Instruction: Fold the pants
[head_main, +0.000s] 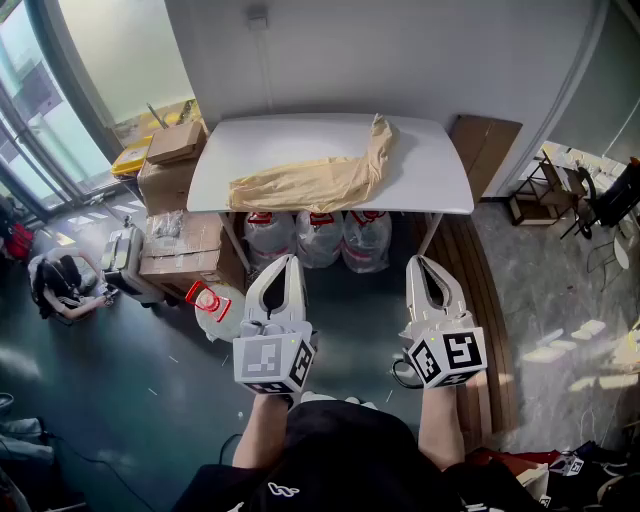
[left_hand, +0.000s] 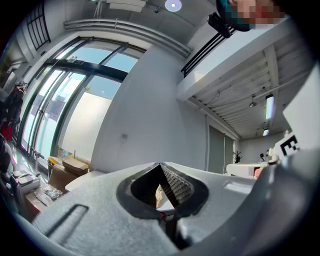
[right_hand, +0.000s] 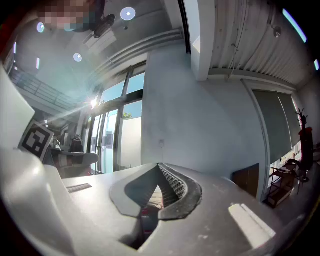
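**One pair of pants on the table; both grippers closed, well short of it**

Pants (head_main: 320, 180): tan, rumpled, in the upper centre of the head view. They lie on the white table (head_main: 430, 170) as a long strip running left to right. The right end bends up toward the table's far edge. Nothing touches them.

Left gripper (head_main: 290, 262): lower centre of the frame, held level, pointing at the table. Jaws are together at the tips with nothing between them. In its own view a tan sliver of the pants shows through the gap behind the tips.

Right gripper (head_main: 418, 262): just right of the left one, also level. Jaws are together and empty. Both grippers are well apart from the pants, on the near side of the table.

Surroundings: three clear jugs (head_main: 318, 235) with red caps stand under the table. Cardboard boxes (head_main: 175, 180) are stacked at its left end. A brown board (head_main: 485, 140) leans at its right.
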